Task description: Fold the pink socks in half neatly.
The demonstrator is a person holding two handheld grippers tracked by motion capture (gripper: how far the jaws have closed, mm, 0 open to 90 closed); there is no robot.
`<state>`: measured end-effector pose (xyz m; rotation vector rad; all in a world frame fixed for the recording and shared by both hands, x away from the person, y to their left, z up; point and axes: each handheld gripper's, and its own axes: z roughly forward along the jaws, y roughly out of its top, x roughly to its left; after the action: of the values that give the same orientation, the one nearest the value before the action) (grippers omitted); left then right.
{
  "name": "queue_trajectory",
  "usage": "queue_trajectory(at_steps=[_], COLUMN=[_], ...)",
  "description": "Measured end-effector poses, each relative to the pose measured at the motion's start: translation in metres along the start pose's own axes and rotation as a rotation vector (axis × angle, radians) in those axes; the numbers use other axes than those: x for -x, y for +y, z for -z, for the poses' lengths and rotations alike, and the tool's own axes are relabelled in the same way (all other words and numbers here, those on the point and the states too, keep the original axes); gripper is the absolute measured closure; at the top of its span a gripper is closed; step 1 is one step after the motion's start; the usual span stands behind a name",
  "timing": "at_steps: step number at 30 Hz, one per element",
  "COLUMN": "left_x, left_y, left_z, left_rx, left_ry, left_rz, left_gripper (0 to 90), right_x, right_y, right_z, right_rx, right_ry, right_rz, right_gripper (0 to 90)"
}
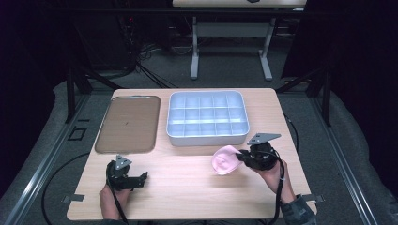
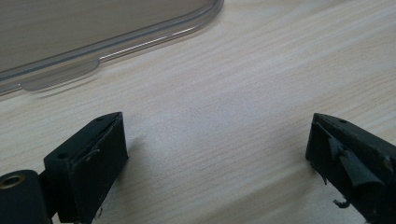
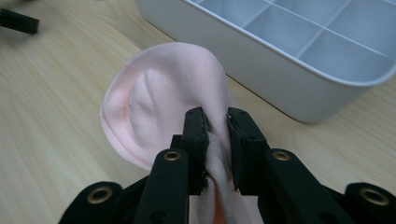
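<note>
A pale pink sock (image 1: 224, 160) (image 3: 159, 100), rolled into a rounded bundle, hangs just above the wooden table in front of the white divided bin (image 1: 208, 117) (image 3: 289, 56). My right gripper (image 1: 240, 157) (image 3: 217, 122) is shut on the sock's edge, with the cloth pinched between its black jaws. My left gripper (image 1: 144, 176) (image 2: 217, 149) rests low over the bare table at the front left, jaws wide apart with nothing between them. The bin's compartments look empty.
A flat brown tray (image 1: 127, 123) with a clear rim (image 2: 112, 44) lies at the table's back left, beside the bin. Bare wood (image 1: 183, 187) stretches between the two grippers. Another table's legs (image 1: 195, 51) stand on the floor beyond.
</note>
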<state>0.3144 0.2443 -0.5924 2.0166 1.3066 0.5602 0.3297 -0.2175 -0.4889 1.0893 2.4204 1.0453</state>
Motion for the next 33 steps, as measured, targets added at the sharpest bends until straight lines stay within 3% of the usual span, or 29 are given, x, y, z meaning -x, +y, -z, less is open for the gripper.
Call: queue_trajectory(at_steps=[4,7,9,10,11,14,15,17,18,19,20,21,24,25,26,28,30,33], left_x=[0.000,0.000,0.000,0.000,0.000,0.000,0.000,0.000,0.000,0.000,0.000,0.000,0.000,0.000,0.000,0.000,-0.001,0.000], left_y=[0.000,0.000,0.000,0.000,0.000,0.000,0.000,0.000,0.000,0.000,0.000,0.000,0.000,0.000,0.000,0.000,0.001,0.003], left_z=[0.000,0.000,0.000,0.000,0.000,0.000,0.000,0.000,0.000,0.000,0.000,0.000,0.000,0.000,0.000,0.000,0.001,0.004], left_rx=[0.000,0.000,0.000,0.000,0.000,0.000,0.000,0.000,0.000,-0.001,-0.001,-0.001,0.000,-0.001,-0.001,0.001,-0.013,-0.022], left_ry=[0.000,0.000,0.000,0.000,0.000,0.000,0.000,0.000,0.000,0.000,-0.001,-0.001,0.000,-0.001,-0.001,-0.002,-0.004,-0.031], left_rz=[0.000,0.000,0.000,0.000,0.000,0.000,0.000,0.000,0.000,0.001,0.001,0.001,0.001,0.001,0.001,-0.002,-0.009,-0.024], left_gripper=[5.2,5.2,5.2,5.2,5.2,5.2,5.2,5.2,5.2,5.2,5.2,5.1,5.1,5.1,5.2,5.1,5.2,9.2], right_x=[-0.024,-0.037,-0.053,-0.053,-0.060,-0.065,-0.069,-0.069,-0.069,-0.068,-0.066,-0.061,-0.054,-0.044,-0.044,-0.026,-0.015,-0.004], right_y=[0.006,0.004,-0.004,-0.004,-0.009,-0.012,-0.015,-0.015,-0.015,-0.014,-0.013,-0.012,-0.011,-0.011,-0.011,-0.013,-0.016,-0.024], right_z=[-0.016,-0.037,-0.069,-0.069,-0.084,-0.093,-0.099,-0.098,-0.098,-0.097,-0.093,-0.083,-0.072,-0.058,-0.058,-0.041,-0.035,-0.032], right_rx=[0.006,-0.039,-0.113,-0.113,-0.140,-0.161,-0.158,-0.146,-0.146,-0.134,-0.120,-0.073,-0.035,0.000,0.000,0.021,-0.005,-0.021], right_ry=[0.058,0.053,0.043,0.043,0.061,0.061,0.085,0.117,0.117,0.134,0.172,0.192,0.201,0.185,0.185,0.123,0.068,0.041], right_rz=[0.013,0.037,0.074,0.074,0.083,0.098,0.111,0.116,0.116,0.113,0.125,0.118,0.105,0.082,0.082,0.043,0.014,-0.022], right_gripper=[77.1,76.9,75.1,75.1,71.1,66.8,57.7,47.1,47.1,38.9,37.0,31.2,29.9,29.2,29.2,34.6,36.7,38.8])
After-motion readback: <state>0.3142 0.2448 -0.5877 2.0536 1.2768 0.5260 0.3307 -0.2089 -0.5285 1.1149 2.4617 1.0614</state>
